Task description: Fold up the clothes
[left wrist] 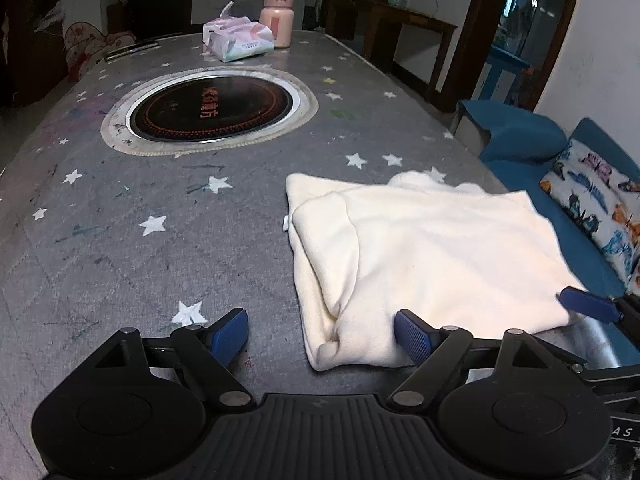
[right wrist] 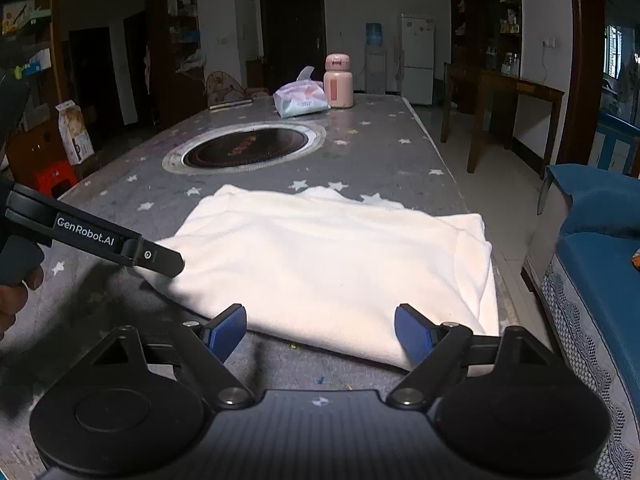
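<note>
A cream-white garment (left wrist: 432, 248) lies folded into a rough rectangle on the grey star-patterned table (left wrist: 160, 216), near its right edge. It also shows in the right wrist view (right wrist: 328, 256). My left gripper (left wrist: 322, 334) is open and empty, at the garment's near left corner, low over the table. My right gripper (right wrist: 320, 330) is open and empty, just in front of the garment's near edge. One right gripper finger (left wrist: 586, 304) shows at the garment's near right corner in the left wrist view. The left gripper's body (right wrist: 96, 240) reaches the garment's left edge in the right wrist view.
A round black induction hob (left wrist: 212, 110) is set into the table's middle. A tissue pack (left wrist: 238, 38) and a pink bottle (left wrist: 277, 18) stand at the far end. A blue sofa (left wrist: 560, 200) with a patterned cushion (left wrist: 596, 208) runs along the table's right side.
</note>
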The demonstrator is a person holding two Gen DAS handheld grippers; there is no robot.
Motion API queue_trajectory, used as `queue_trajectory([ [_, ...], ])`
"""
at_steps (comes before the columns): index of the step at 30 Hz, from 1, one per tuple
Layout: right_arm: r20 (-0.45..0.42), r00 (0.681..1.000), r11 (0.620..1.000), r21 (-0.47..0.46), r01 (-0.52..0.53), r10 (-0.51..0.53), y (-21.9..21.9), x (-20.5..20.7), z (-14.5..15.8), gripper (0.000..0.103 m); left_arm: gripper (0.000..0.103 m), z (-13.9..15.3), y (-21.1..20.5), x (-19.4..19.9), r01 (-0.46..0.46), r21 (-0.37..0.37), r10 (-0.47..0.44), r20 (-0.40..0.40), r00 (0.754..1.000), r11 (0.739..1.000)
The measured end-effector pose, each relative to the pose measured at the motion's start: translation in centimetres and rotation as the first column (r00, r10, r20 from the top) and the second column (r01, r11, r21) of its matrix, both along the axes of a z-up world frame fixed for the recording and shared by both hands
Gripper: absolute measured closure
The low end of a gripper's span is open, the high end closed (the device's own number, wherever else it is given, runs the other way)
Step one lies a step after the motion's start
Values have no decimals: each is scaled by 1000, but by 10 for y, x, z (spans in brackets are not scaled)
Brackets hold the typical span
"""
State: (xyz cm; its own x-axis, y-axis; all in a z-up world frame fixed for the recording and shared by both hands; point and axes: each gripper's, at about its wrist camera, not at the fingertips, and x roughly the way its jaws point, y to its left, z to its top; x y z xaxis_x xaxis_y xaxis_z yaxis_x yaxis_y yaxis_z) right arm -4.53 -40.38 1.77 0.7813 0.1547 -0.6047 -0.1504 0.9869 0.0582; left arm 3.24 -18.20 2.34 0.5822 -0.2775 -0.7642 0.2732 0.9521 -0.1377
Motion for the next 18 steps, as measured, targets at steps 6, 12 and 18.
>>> queue_trajectory([
  [6, -15, 1000, 1000, 13, 21, -21, -5, 2, -5, 18, 18, -7, 6, 8, -30, 10, 30, -26, 999, 999],
  [12, -11, 1000, 999, 19, 27, -27, -5, -3, -4, 8, 17, -6, 5, 3, -21, 9, 21, -18, 1000, 1000],
  [18, -8, 999, 999, 15, 50, -49, -5, -4, -3, 0, 14, -2, 4, -4, -7, 0, 7, -14, 1000, 1000],
])
